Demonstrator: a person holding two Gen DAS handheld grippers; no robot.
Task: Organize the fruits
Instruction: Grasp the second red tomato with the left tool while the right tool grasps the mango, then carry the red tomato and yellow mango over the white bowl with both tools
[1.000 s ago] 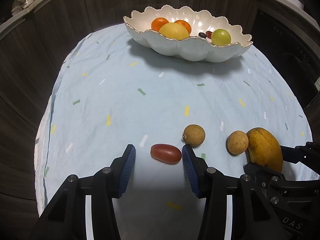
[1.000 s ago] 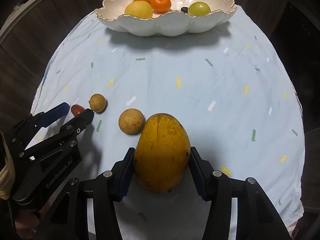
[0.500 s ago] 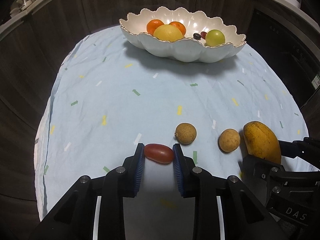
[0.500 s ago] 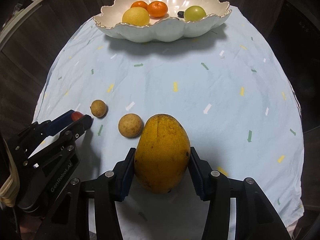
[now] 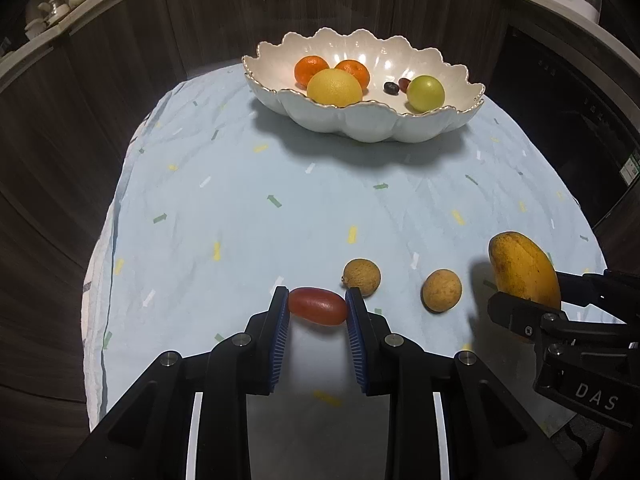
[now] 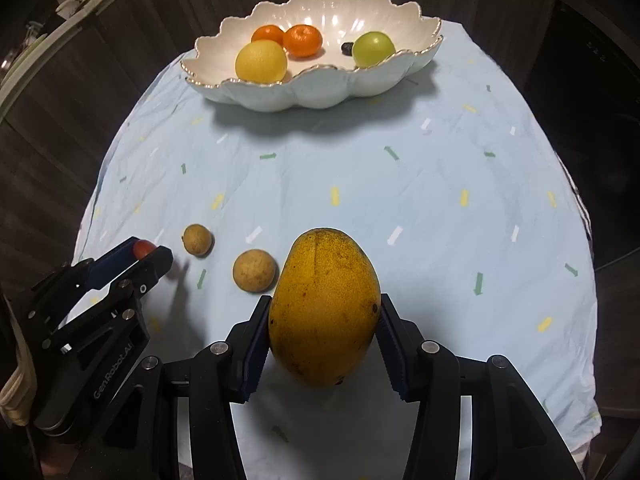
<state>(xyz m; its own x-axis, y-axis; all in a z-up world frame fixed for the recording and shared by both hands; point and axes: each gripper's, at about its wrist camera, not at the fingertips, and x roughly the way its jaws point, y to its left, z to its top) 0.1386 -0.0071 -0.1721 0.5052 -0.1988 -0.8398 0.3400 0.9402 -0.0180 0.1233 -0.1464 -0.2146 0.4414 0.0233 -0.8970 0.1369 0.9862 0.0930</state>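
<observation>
a red grape tomato (image 5: 318,311) is clenched by the left gripper (image 5: 318,322), a mango (image 6: 324,312) by the right gripper (image 6: 323,344). both must be lifted and carried to the scalloped bowl (image 5: 360,124).

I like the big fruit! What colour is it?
The mango is yellow-orange with small dark specks, clearest in the right wrist view.

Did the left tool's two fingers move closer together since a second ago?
Yes. The left tool has just been closing: its pads stood well apart beside the red tomato and now press on its two ends on the blue cloth.
</observation>
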